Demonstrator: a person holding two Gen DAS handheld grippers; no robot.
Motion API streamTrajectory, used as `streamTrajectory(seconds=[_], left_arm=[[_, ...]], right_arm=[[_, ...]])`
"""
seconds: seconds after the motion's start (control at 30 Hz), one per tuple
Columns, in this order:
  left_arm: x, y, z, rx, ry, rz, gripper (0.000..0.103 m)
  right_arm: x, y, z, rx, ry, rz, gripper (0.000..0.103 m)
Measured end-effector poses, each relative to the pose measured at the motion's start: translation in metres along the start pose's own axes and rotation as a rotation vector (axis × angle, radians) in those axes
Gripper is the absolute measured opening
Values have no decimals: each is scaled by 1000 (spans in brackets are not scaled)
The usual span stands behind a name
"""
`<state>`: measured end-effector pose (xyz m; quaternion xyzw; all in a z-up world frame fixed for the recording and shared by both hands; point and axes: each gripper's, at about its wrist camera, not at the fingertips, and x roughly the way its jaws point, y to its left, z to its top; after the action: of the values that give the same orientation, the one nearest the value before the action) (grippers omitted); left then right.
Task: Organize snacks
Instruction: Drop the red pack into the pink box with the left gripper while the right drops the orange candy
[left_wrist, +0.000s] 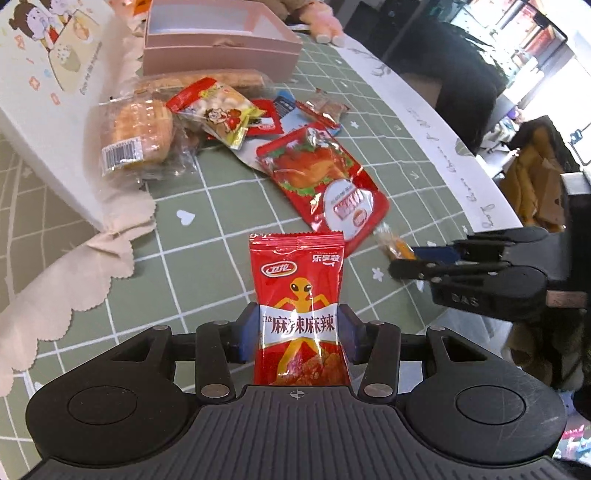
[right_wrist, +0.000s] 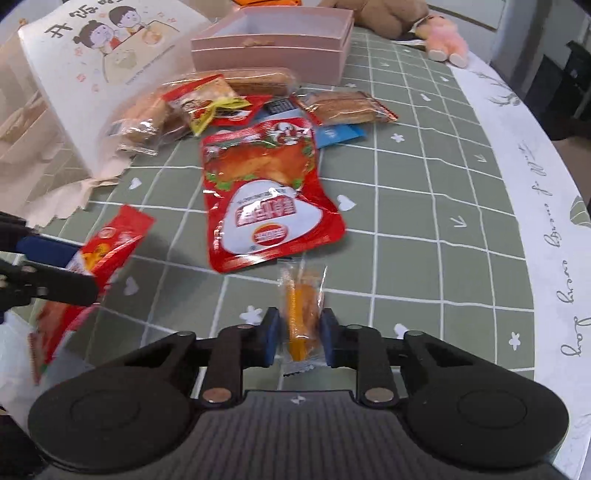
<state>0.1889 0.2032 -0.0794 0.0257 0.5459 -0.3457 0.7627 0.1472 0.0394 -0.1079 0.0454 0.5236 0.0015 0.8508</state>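
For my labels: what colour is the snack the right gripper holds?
Orange, in a clear wrapper, between the right gripper pads; right wrist view shows it best.

We see a sage-green tablecloth (right_wrist: 424, 206) gridded in white lines, with small white hearts and flowers, a pale pink box (left_wrist: 221, 48), and a white box (right_wrist: 107, 55) printed with cartoon children. The red packet (left_wrist: 299, 306) shows an orange alien figure across a white band; the large red pouch (right_wrist: 266, 195) has a white oval; the clear wrapper (right_wrist: 303, 314) holds an orange strip
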Motion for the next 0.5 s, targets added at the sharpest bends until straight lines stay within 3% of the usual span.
streamTrajectory(seconds=[0.1, 0.23, 0.3, 0.37, 0.43, 0.5], left_arm=[[-26, -1, 37, -34, -74, -22, 50], [-68, -8, 123, 3, -302, 90, 51], [-69, 0, 172, -34, -414, 119, 54], [-47, 23, 217, -90, -498, 64, 58], [-10, 51, 251, -171, -443, 37, 54], [13, 75, 262, -266, -387, 14, 51]], right_arm=[[-36, 2, 26, -67, -103, 65, 21], [-83, -5, 75, -134, -265, 131, 21], [-89, -12, 97, -123, -297, 158, 21], [-86, -16, 117, -105, -310, 150, 21], [-83, -18, 133, -84, -316, 117, 21], [-83, -23, 146, -52, -326, 99, 21]])
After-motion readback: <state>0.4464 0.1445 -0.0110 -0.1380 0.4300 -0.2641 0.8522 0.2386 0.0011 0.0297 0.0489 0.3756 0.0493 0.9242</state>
